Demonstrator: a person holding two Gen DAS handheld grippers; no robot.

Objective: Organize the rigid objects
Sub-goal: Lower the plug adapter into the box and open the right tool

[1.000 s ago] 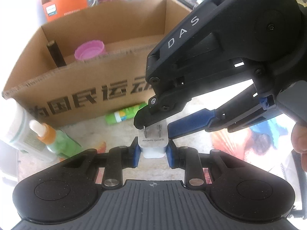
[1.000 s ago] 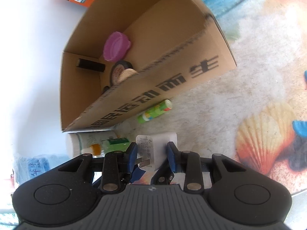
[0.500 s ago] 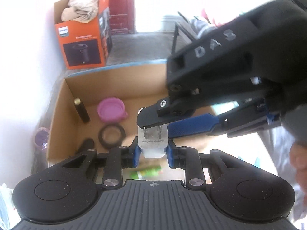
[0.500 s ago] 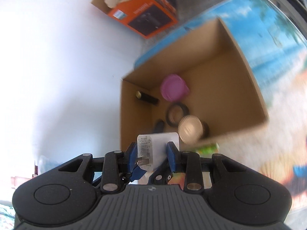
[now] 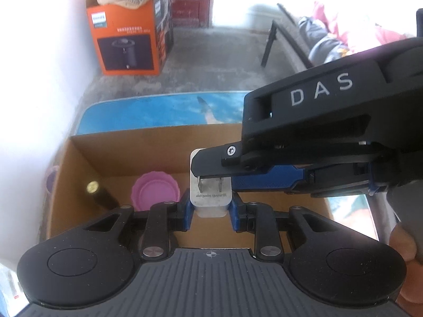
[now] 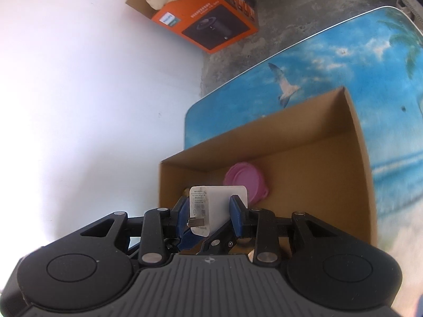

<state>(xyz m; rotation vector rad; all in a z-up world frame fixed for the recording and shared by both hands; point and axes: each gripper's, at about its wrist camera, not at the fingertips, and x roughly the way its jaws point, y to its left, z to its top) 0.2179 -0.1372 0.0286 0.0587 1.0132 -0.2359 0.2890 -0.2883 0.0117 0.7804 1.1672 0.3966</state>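
- One white charger plug (image 5: 211, 198) hangs above the open cardboard box (image 5: 79, 163), over its near wall.
- Left gripper (image 5: 210, 207) is narrowed onto the plug's sides, blue pads (image 5: 187, 212) pressing the body.
- Right gripper (image 6: 210, 210) clamps the same plug, fingers nearly closed around it, coming in crosswise above its two metal prongs (image 5: 210, 185).
- Judging by looks: light, stiff, smooth plastic, likely slippery; grip the flat sides, not the prongs.
- Inside the box: one pink lid (image 5: 156, 191), one dark bottle (image 5: 101, 196) left of it.
- One orange carton (image 5: 127, 39) sits well beyond the box.
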